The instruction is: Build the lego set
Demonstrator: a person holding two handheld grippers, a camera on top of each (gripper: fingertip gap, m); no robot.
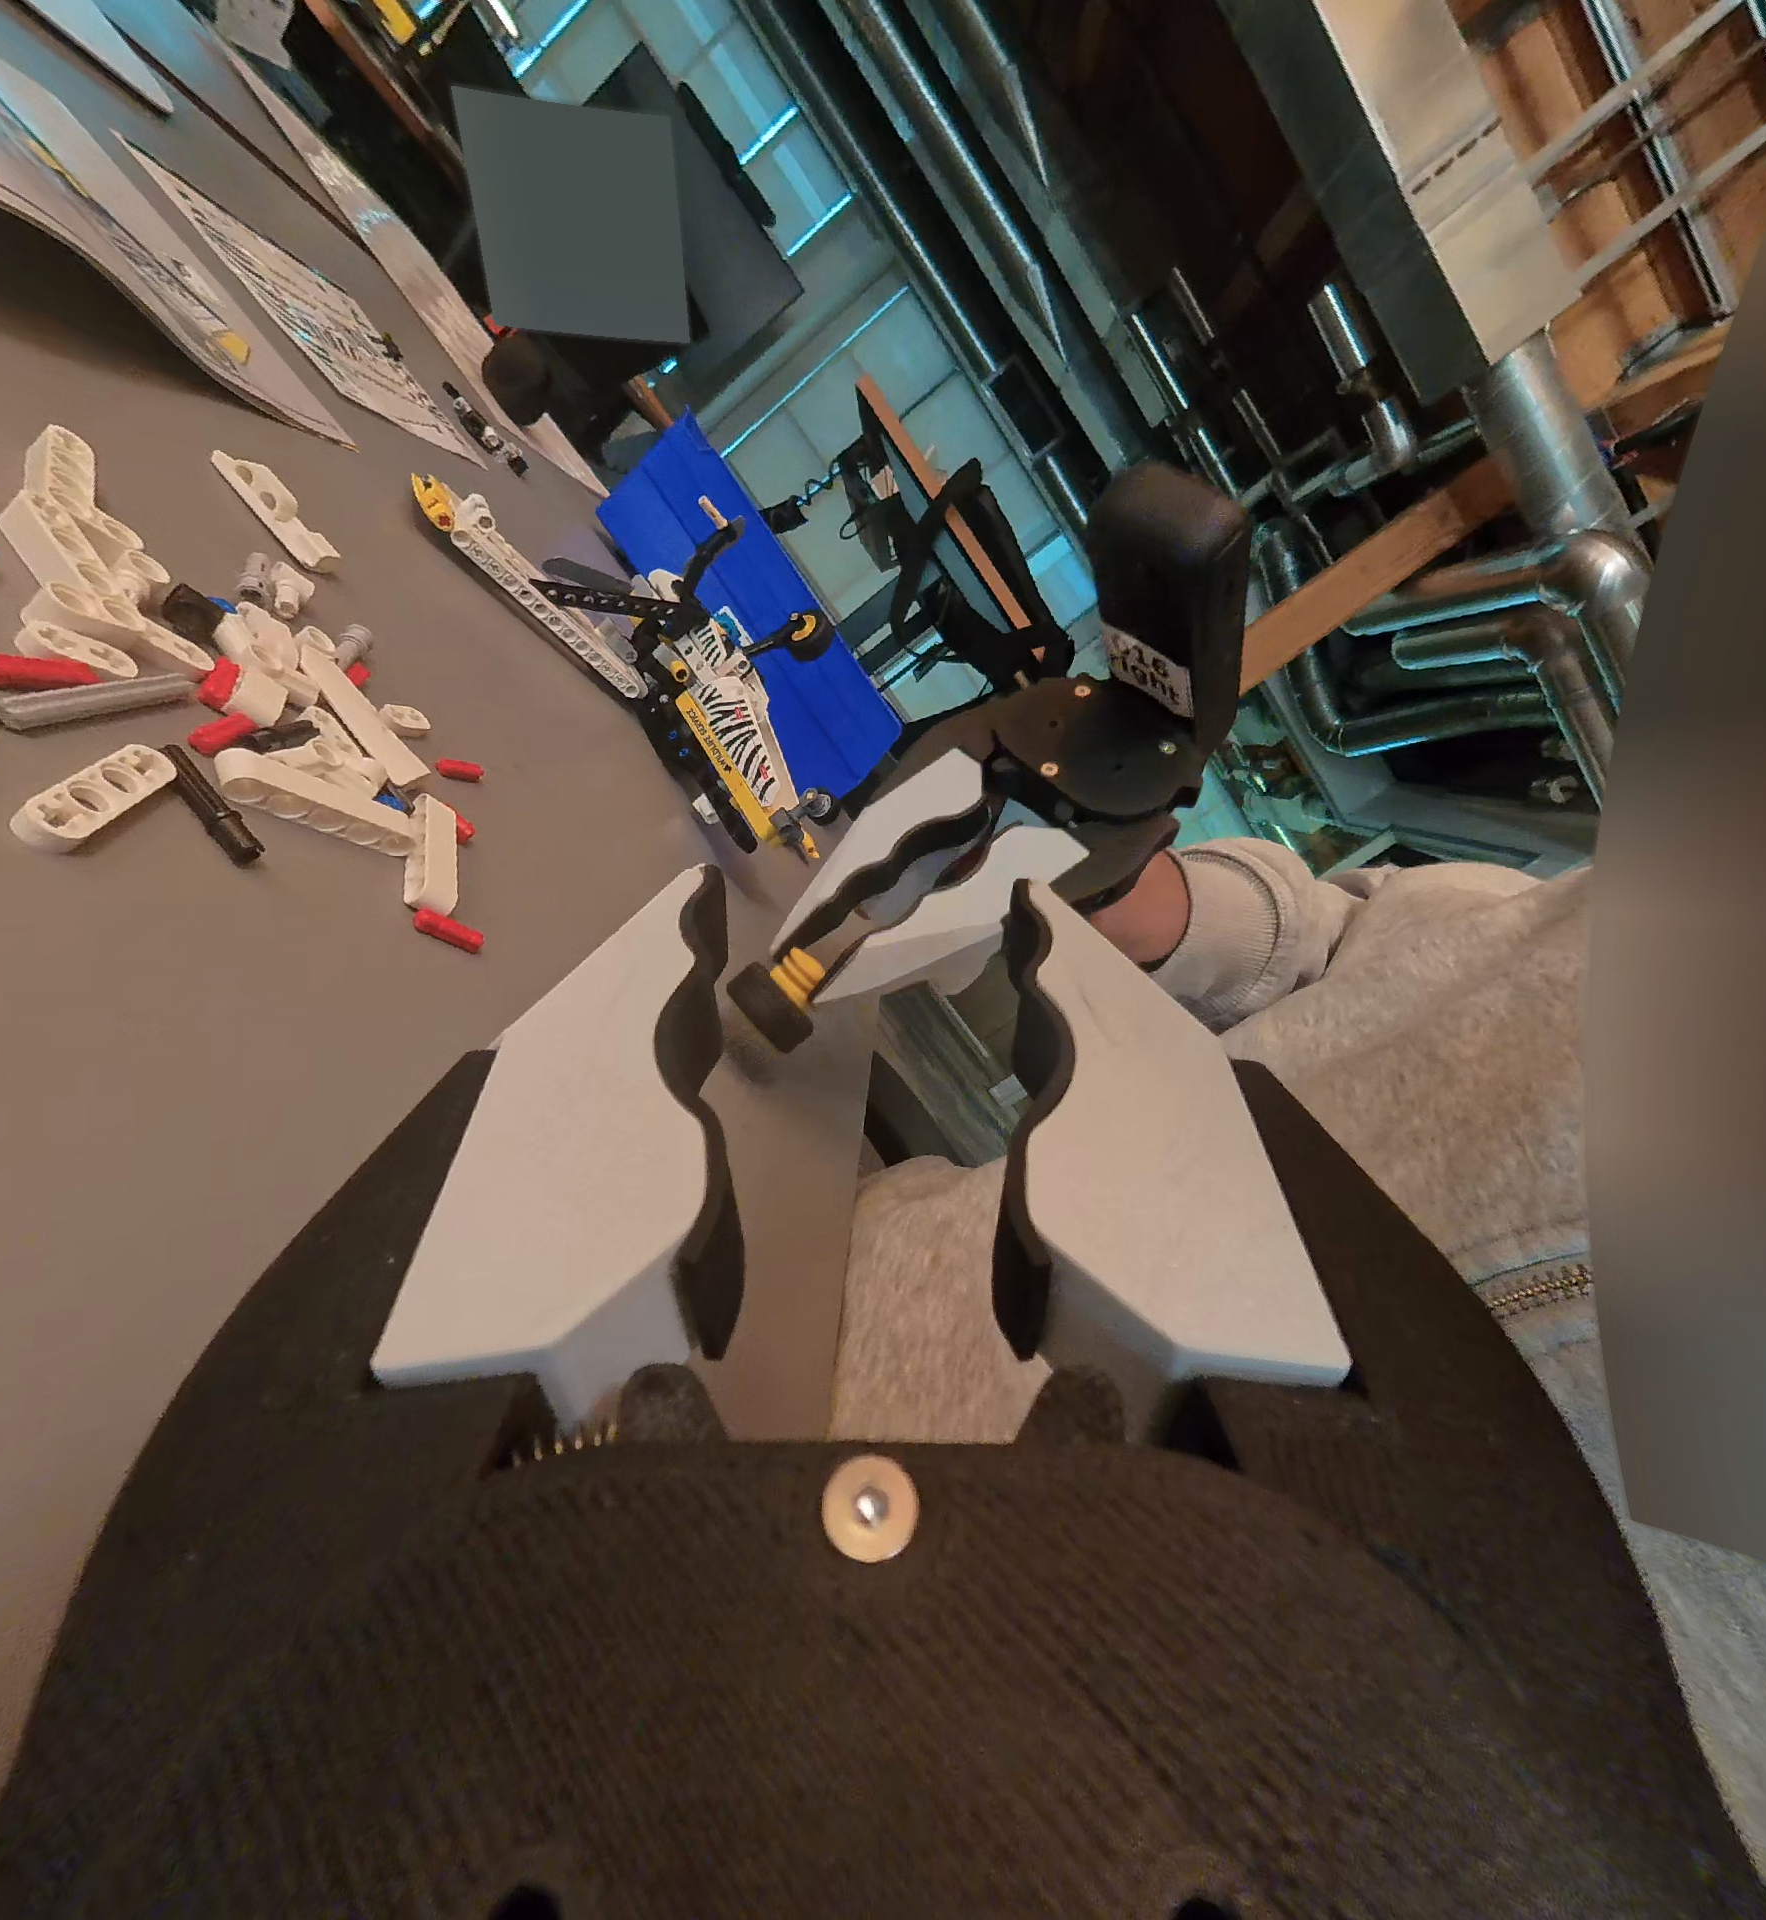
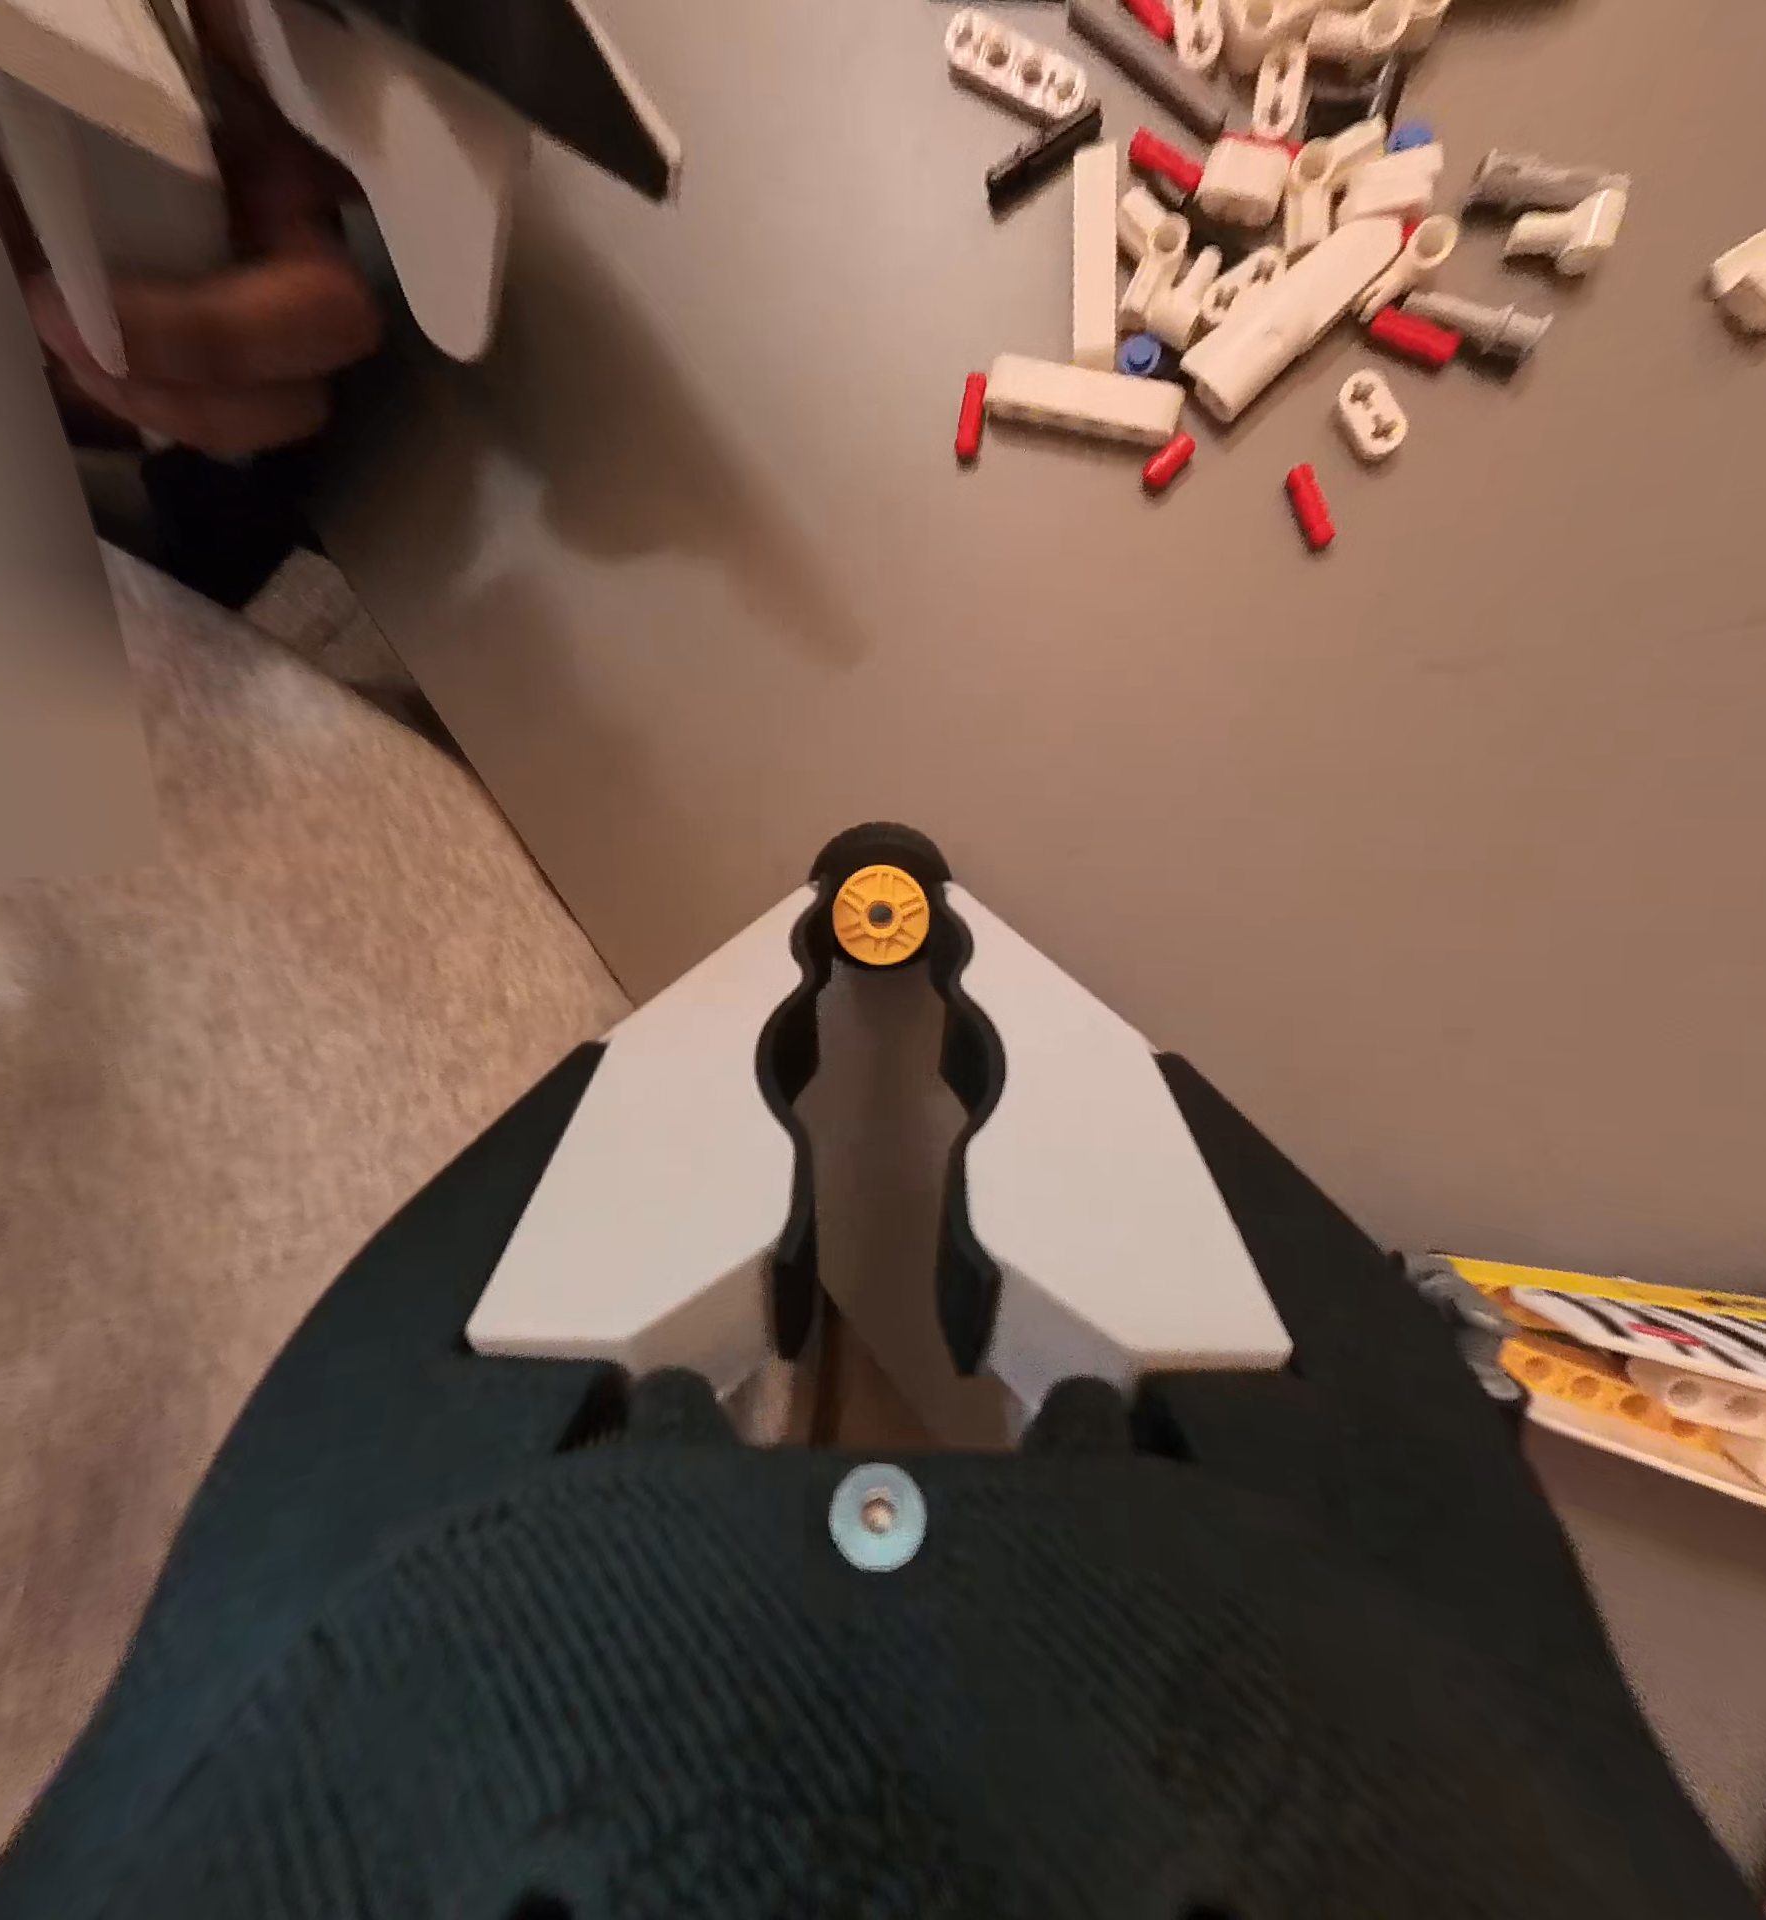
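My right gripper (image 2: 879, 920) is shut on a small wheel (image 2: 880, 914) with a yellow hub and black tyre, held just above the grey table (image 2: 1274, 831). In the left wrist view the same wheel (image 1: 777, 1000) sits at the right gripper's (image 1: 806, 971) tips, just ahead of my left gripper (image 1: 863, 904), which is open and empty. The left gripper (image 2: 359, 208) shows blurred at the upper left of the right wrist view. The part-built model (image 1: 723, 717), yellow with zebra-striped panels, stands near the table's edge; its side (image 2: 1668, 1382) shows at the right of the right wrist view.
A pile of loose white, red, grey and black pieces (image 1: 235, 707) lies to the left; it also shows in the right wrist view (image 2: 1253, 239). Instruction sheets (image 1: 266, 301) lie farther back. The table's edge (image 2: 505, 810) runs close by, with a person's grey sleeve (image 1: 1378, 966) beyond it. Spacing between my two grippers at the tips: around 11 centimeters.
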